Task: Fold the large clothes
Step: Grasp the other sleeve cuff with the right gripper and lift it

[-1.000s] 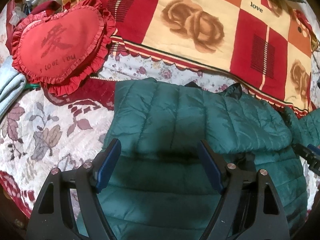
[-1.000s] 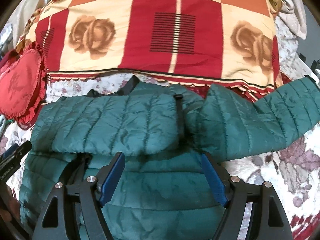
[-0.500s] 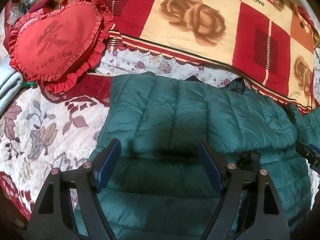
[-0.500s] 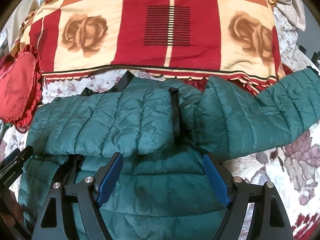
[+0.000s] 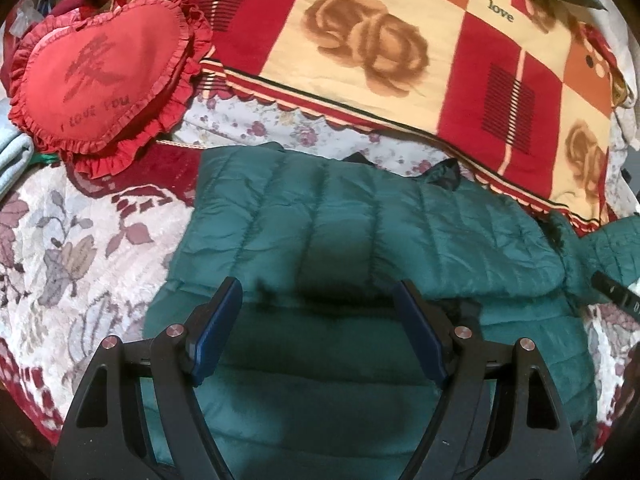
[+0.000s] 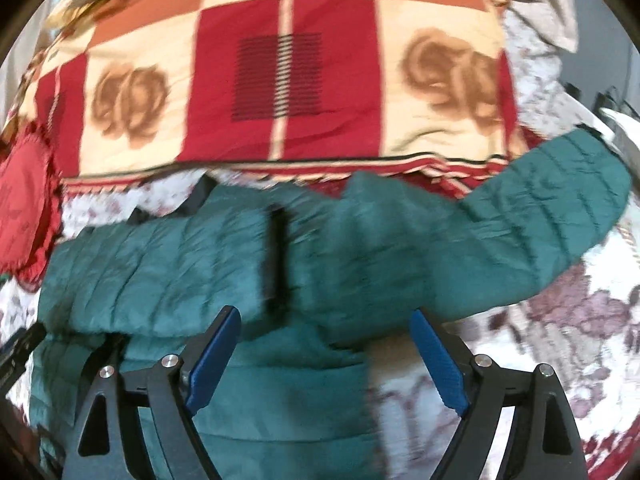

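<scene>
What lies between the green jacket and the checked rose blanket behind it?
A strip of floral sheet separates the green jacket from the checked rose blanket; the jacket's dark collar pokes into it. Clearest in the left wrist view.

The heart-shaped red cushion [image 5: 100, 76] reads "I love you" beneath a large Chinese character. The checked blanket [image 5: 400, 20] carries the word "love".

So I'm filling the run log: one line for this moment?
left gripper open over green jacket | right gripper opening, empty | one sleeve still unfolded
</scene>
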Tool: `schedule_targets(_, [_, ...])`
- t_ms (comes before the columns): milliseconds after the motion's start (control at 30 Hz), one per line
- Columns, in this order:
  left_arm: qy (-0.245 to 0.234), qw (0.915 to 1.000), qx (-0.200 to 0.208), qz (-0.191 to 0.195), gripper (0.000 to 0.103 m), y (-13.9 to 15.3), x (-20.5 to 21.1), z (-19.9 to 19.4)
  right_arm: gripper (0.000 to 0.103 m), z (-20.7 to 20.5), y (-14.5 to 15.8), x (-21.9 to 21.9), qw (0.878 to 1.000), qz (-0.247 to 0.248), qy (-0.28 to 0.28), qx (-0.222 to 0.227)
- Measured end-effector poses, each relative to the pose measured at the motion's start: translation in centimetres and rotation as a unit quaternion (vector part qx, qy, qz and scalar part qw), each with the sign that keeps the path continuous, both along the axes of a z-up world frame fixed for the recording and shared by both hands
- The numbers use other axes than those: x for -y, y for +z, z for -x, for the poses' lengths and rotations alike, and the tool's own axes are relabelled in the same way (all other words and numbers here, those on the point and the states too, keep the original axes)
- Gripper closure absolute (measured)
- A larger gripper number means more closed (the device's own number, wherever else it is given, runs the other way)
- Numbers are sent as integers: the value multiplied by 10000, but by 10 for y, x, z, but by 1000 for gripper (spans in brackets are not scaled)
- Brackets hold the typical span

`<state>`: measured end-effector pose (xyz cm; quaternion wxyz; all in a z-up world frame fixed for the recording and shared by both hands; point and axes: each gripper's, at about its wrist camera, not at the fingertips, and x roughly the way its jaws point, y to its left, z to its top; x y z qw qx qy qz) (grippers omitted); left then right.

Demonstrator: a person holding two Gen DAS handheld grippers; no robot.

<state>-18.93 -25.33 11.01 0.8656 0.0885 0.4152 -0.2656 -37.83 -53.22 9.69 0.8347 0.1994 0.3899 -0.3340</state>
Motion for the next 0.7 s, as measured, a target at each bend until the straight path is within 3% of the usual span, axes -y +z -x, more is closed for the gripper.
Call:
schedule_targets(133, [-61,9999,0,-95,23,-3,6,2,17,27,5,30,9994,150,-307,-18])
schedule_targets(300, [6,9997,-215,63,23,-6,3,-3,16,68,13,79,9948,348,-959,28])
schedule_targets(467, [24,9995,-308,95,23,-9,1,-5,15,112,25,138,9823,429,-1811,233])
schedule_targets(567, [34,9993,-359,99,23,-11,0,-7,7,136,31,169,9697,394,-2363,486])
schedule_targets(700, [20,9992,-396,93,23,-13,1,-8,6,152,32,202,9585,244,-2774,616])
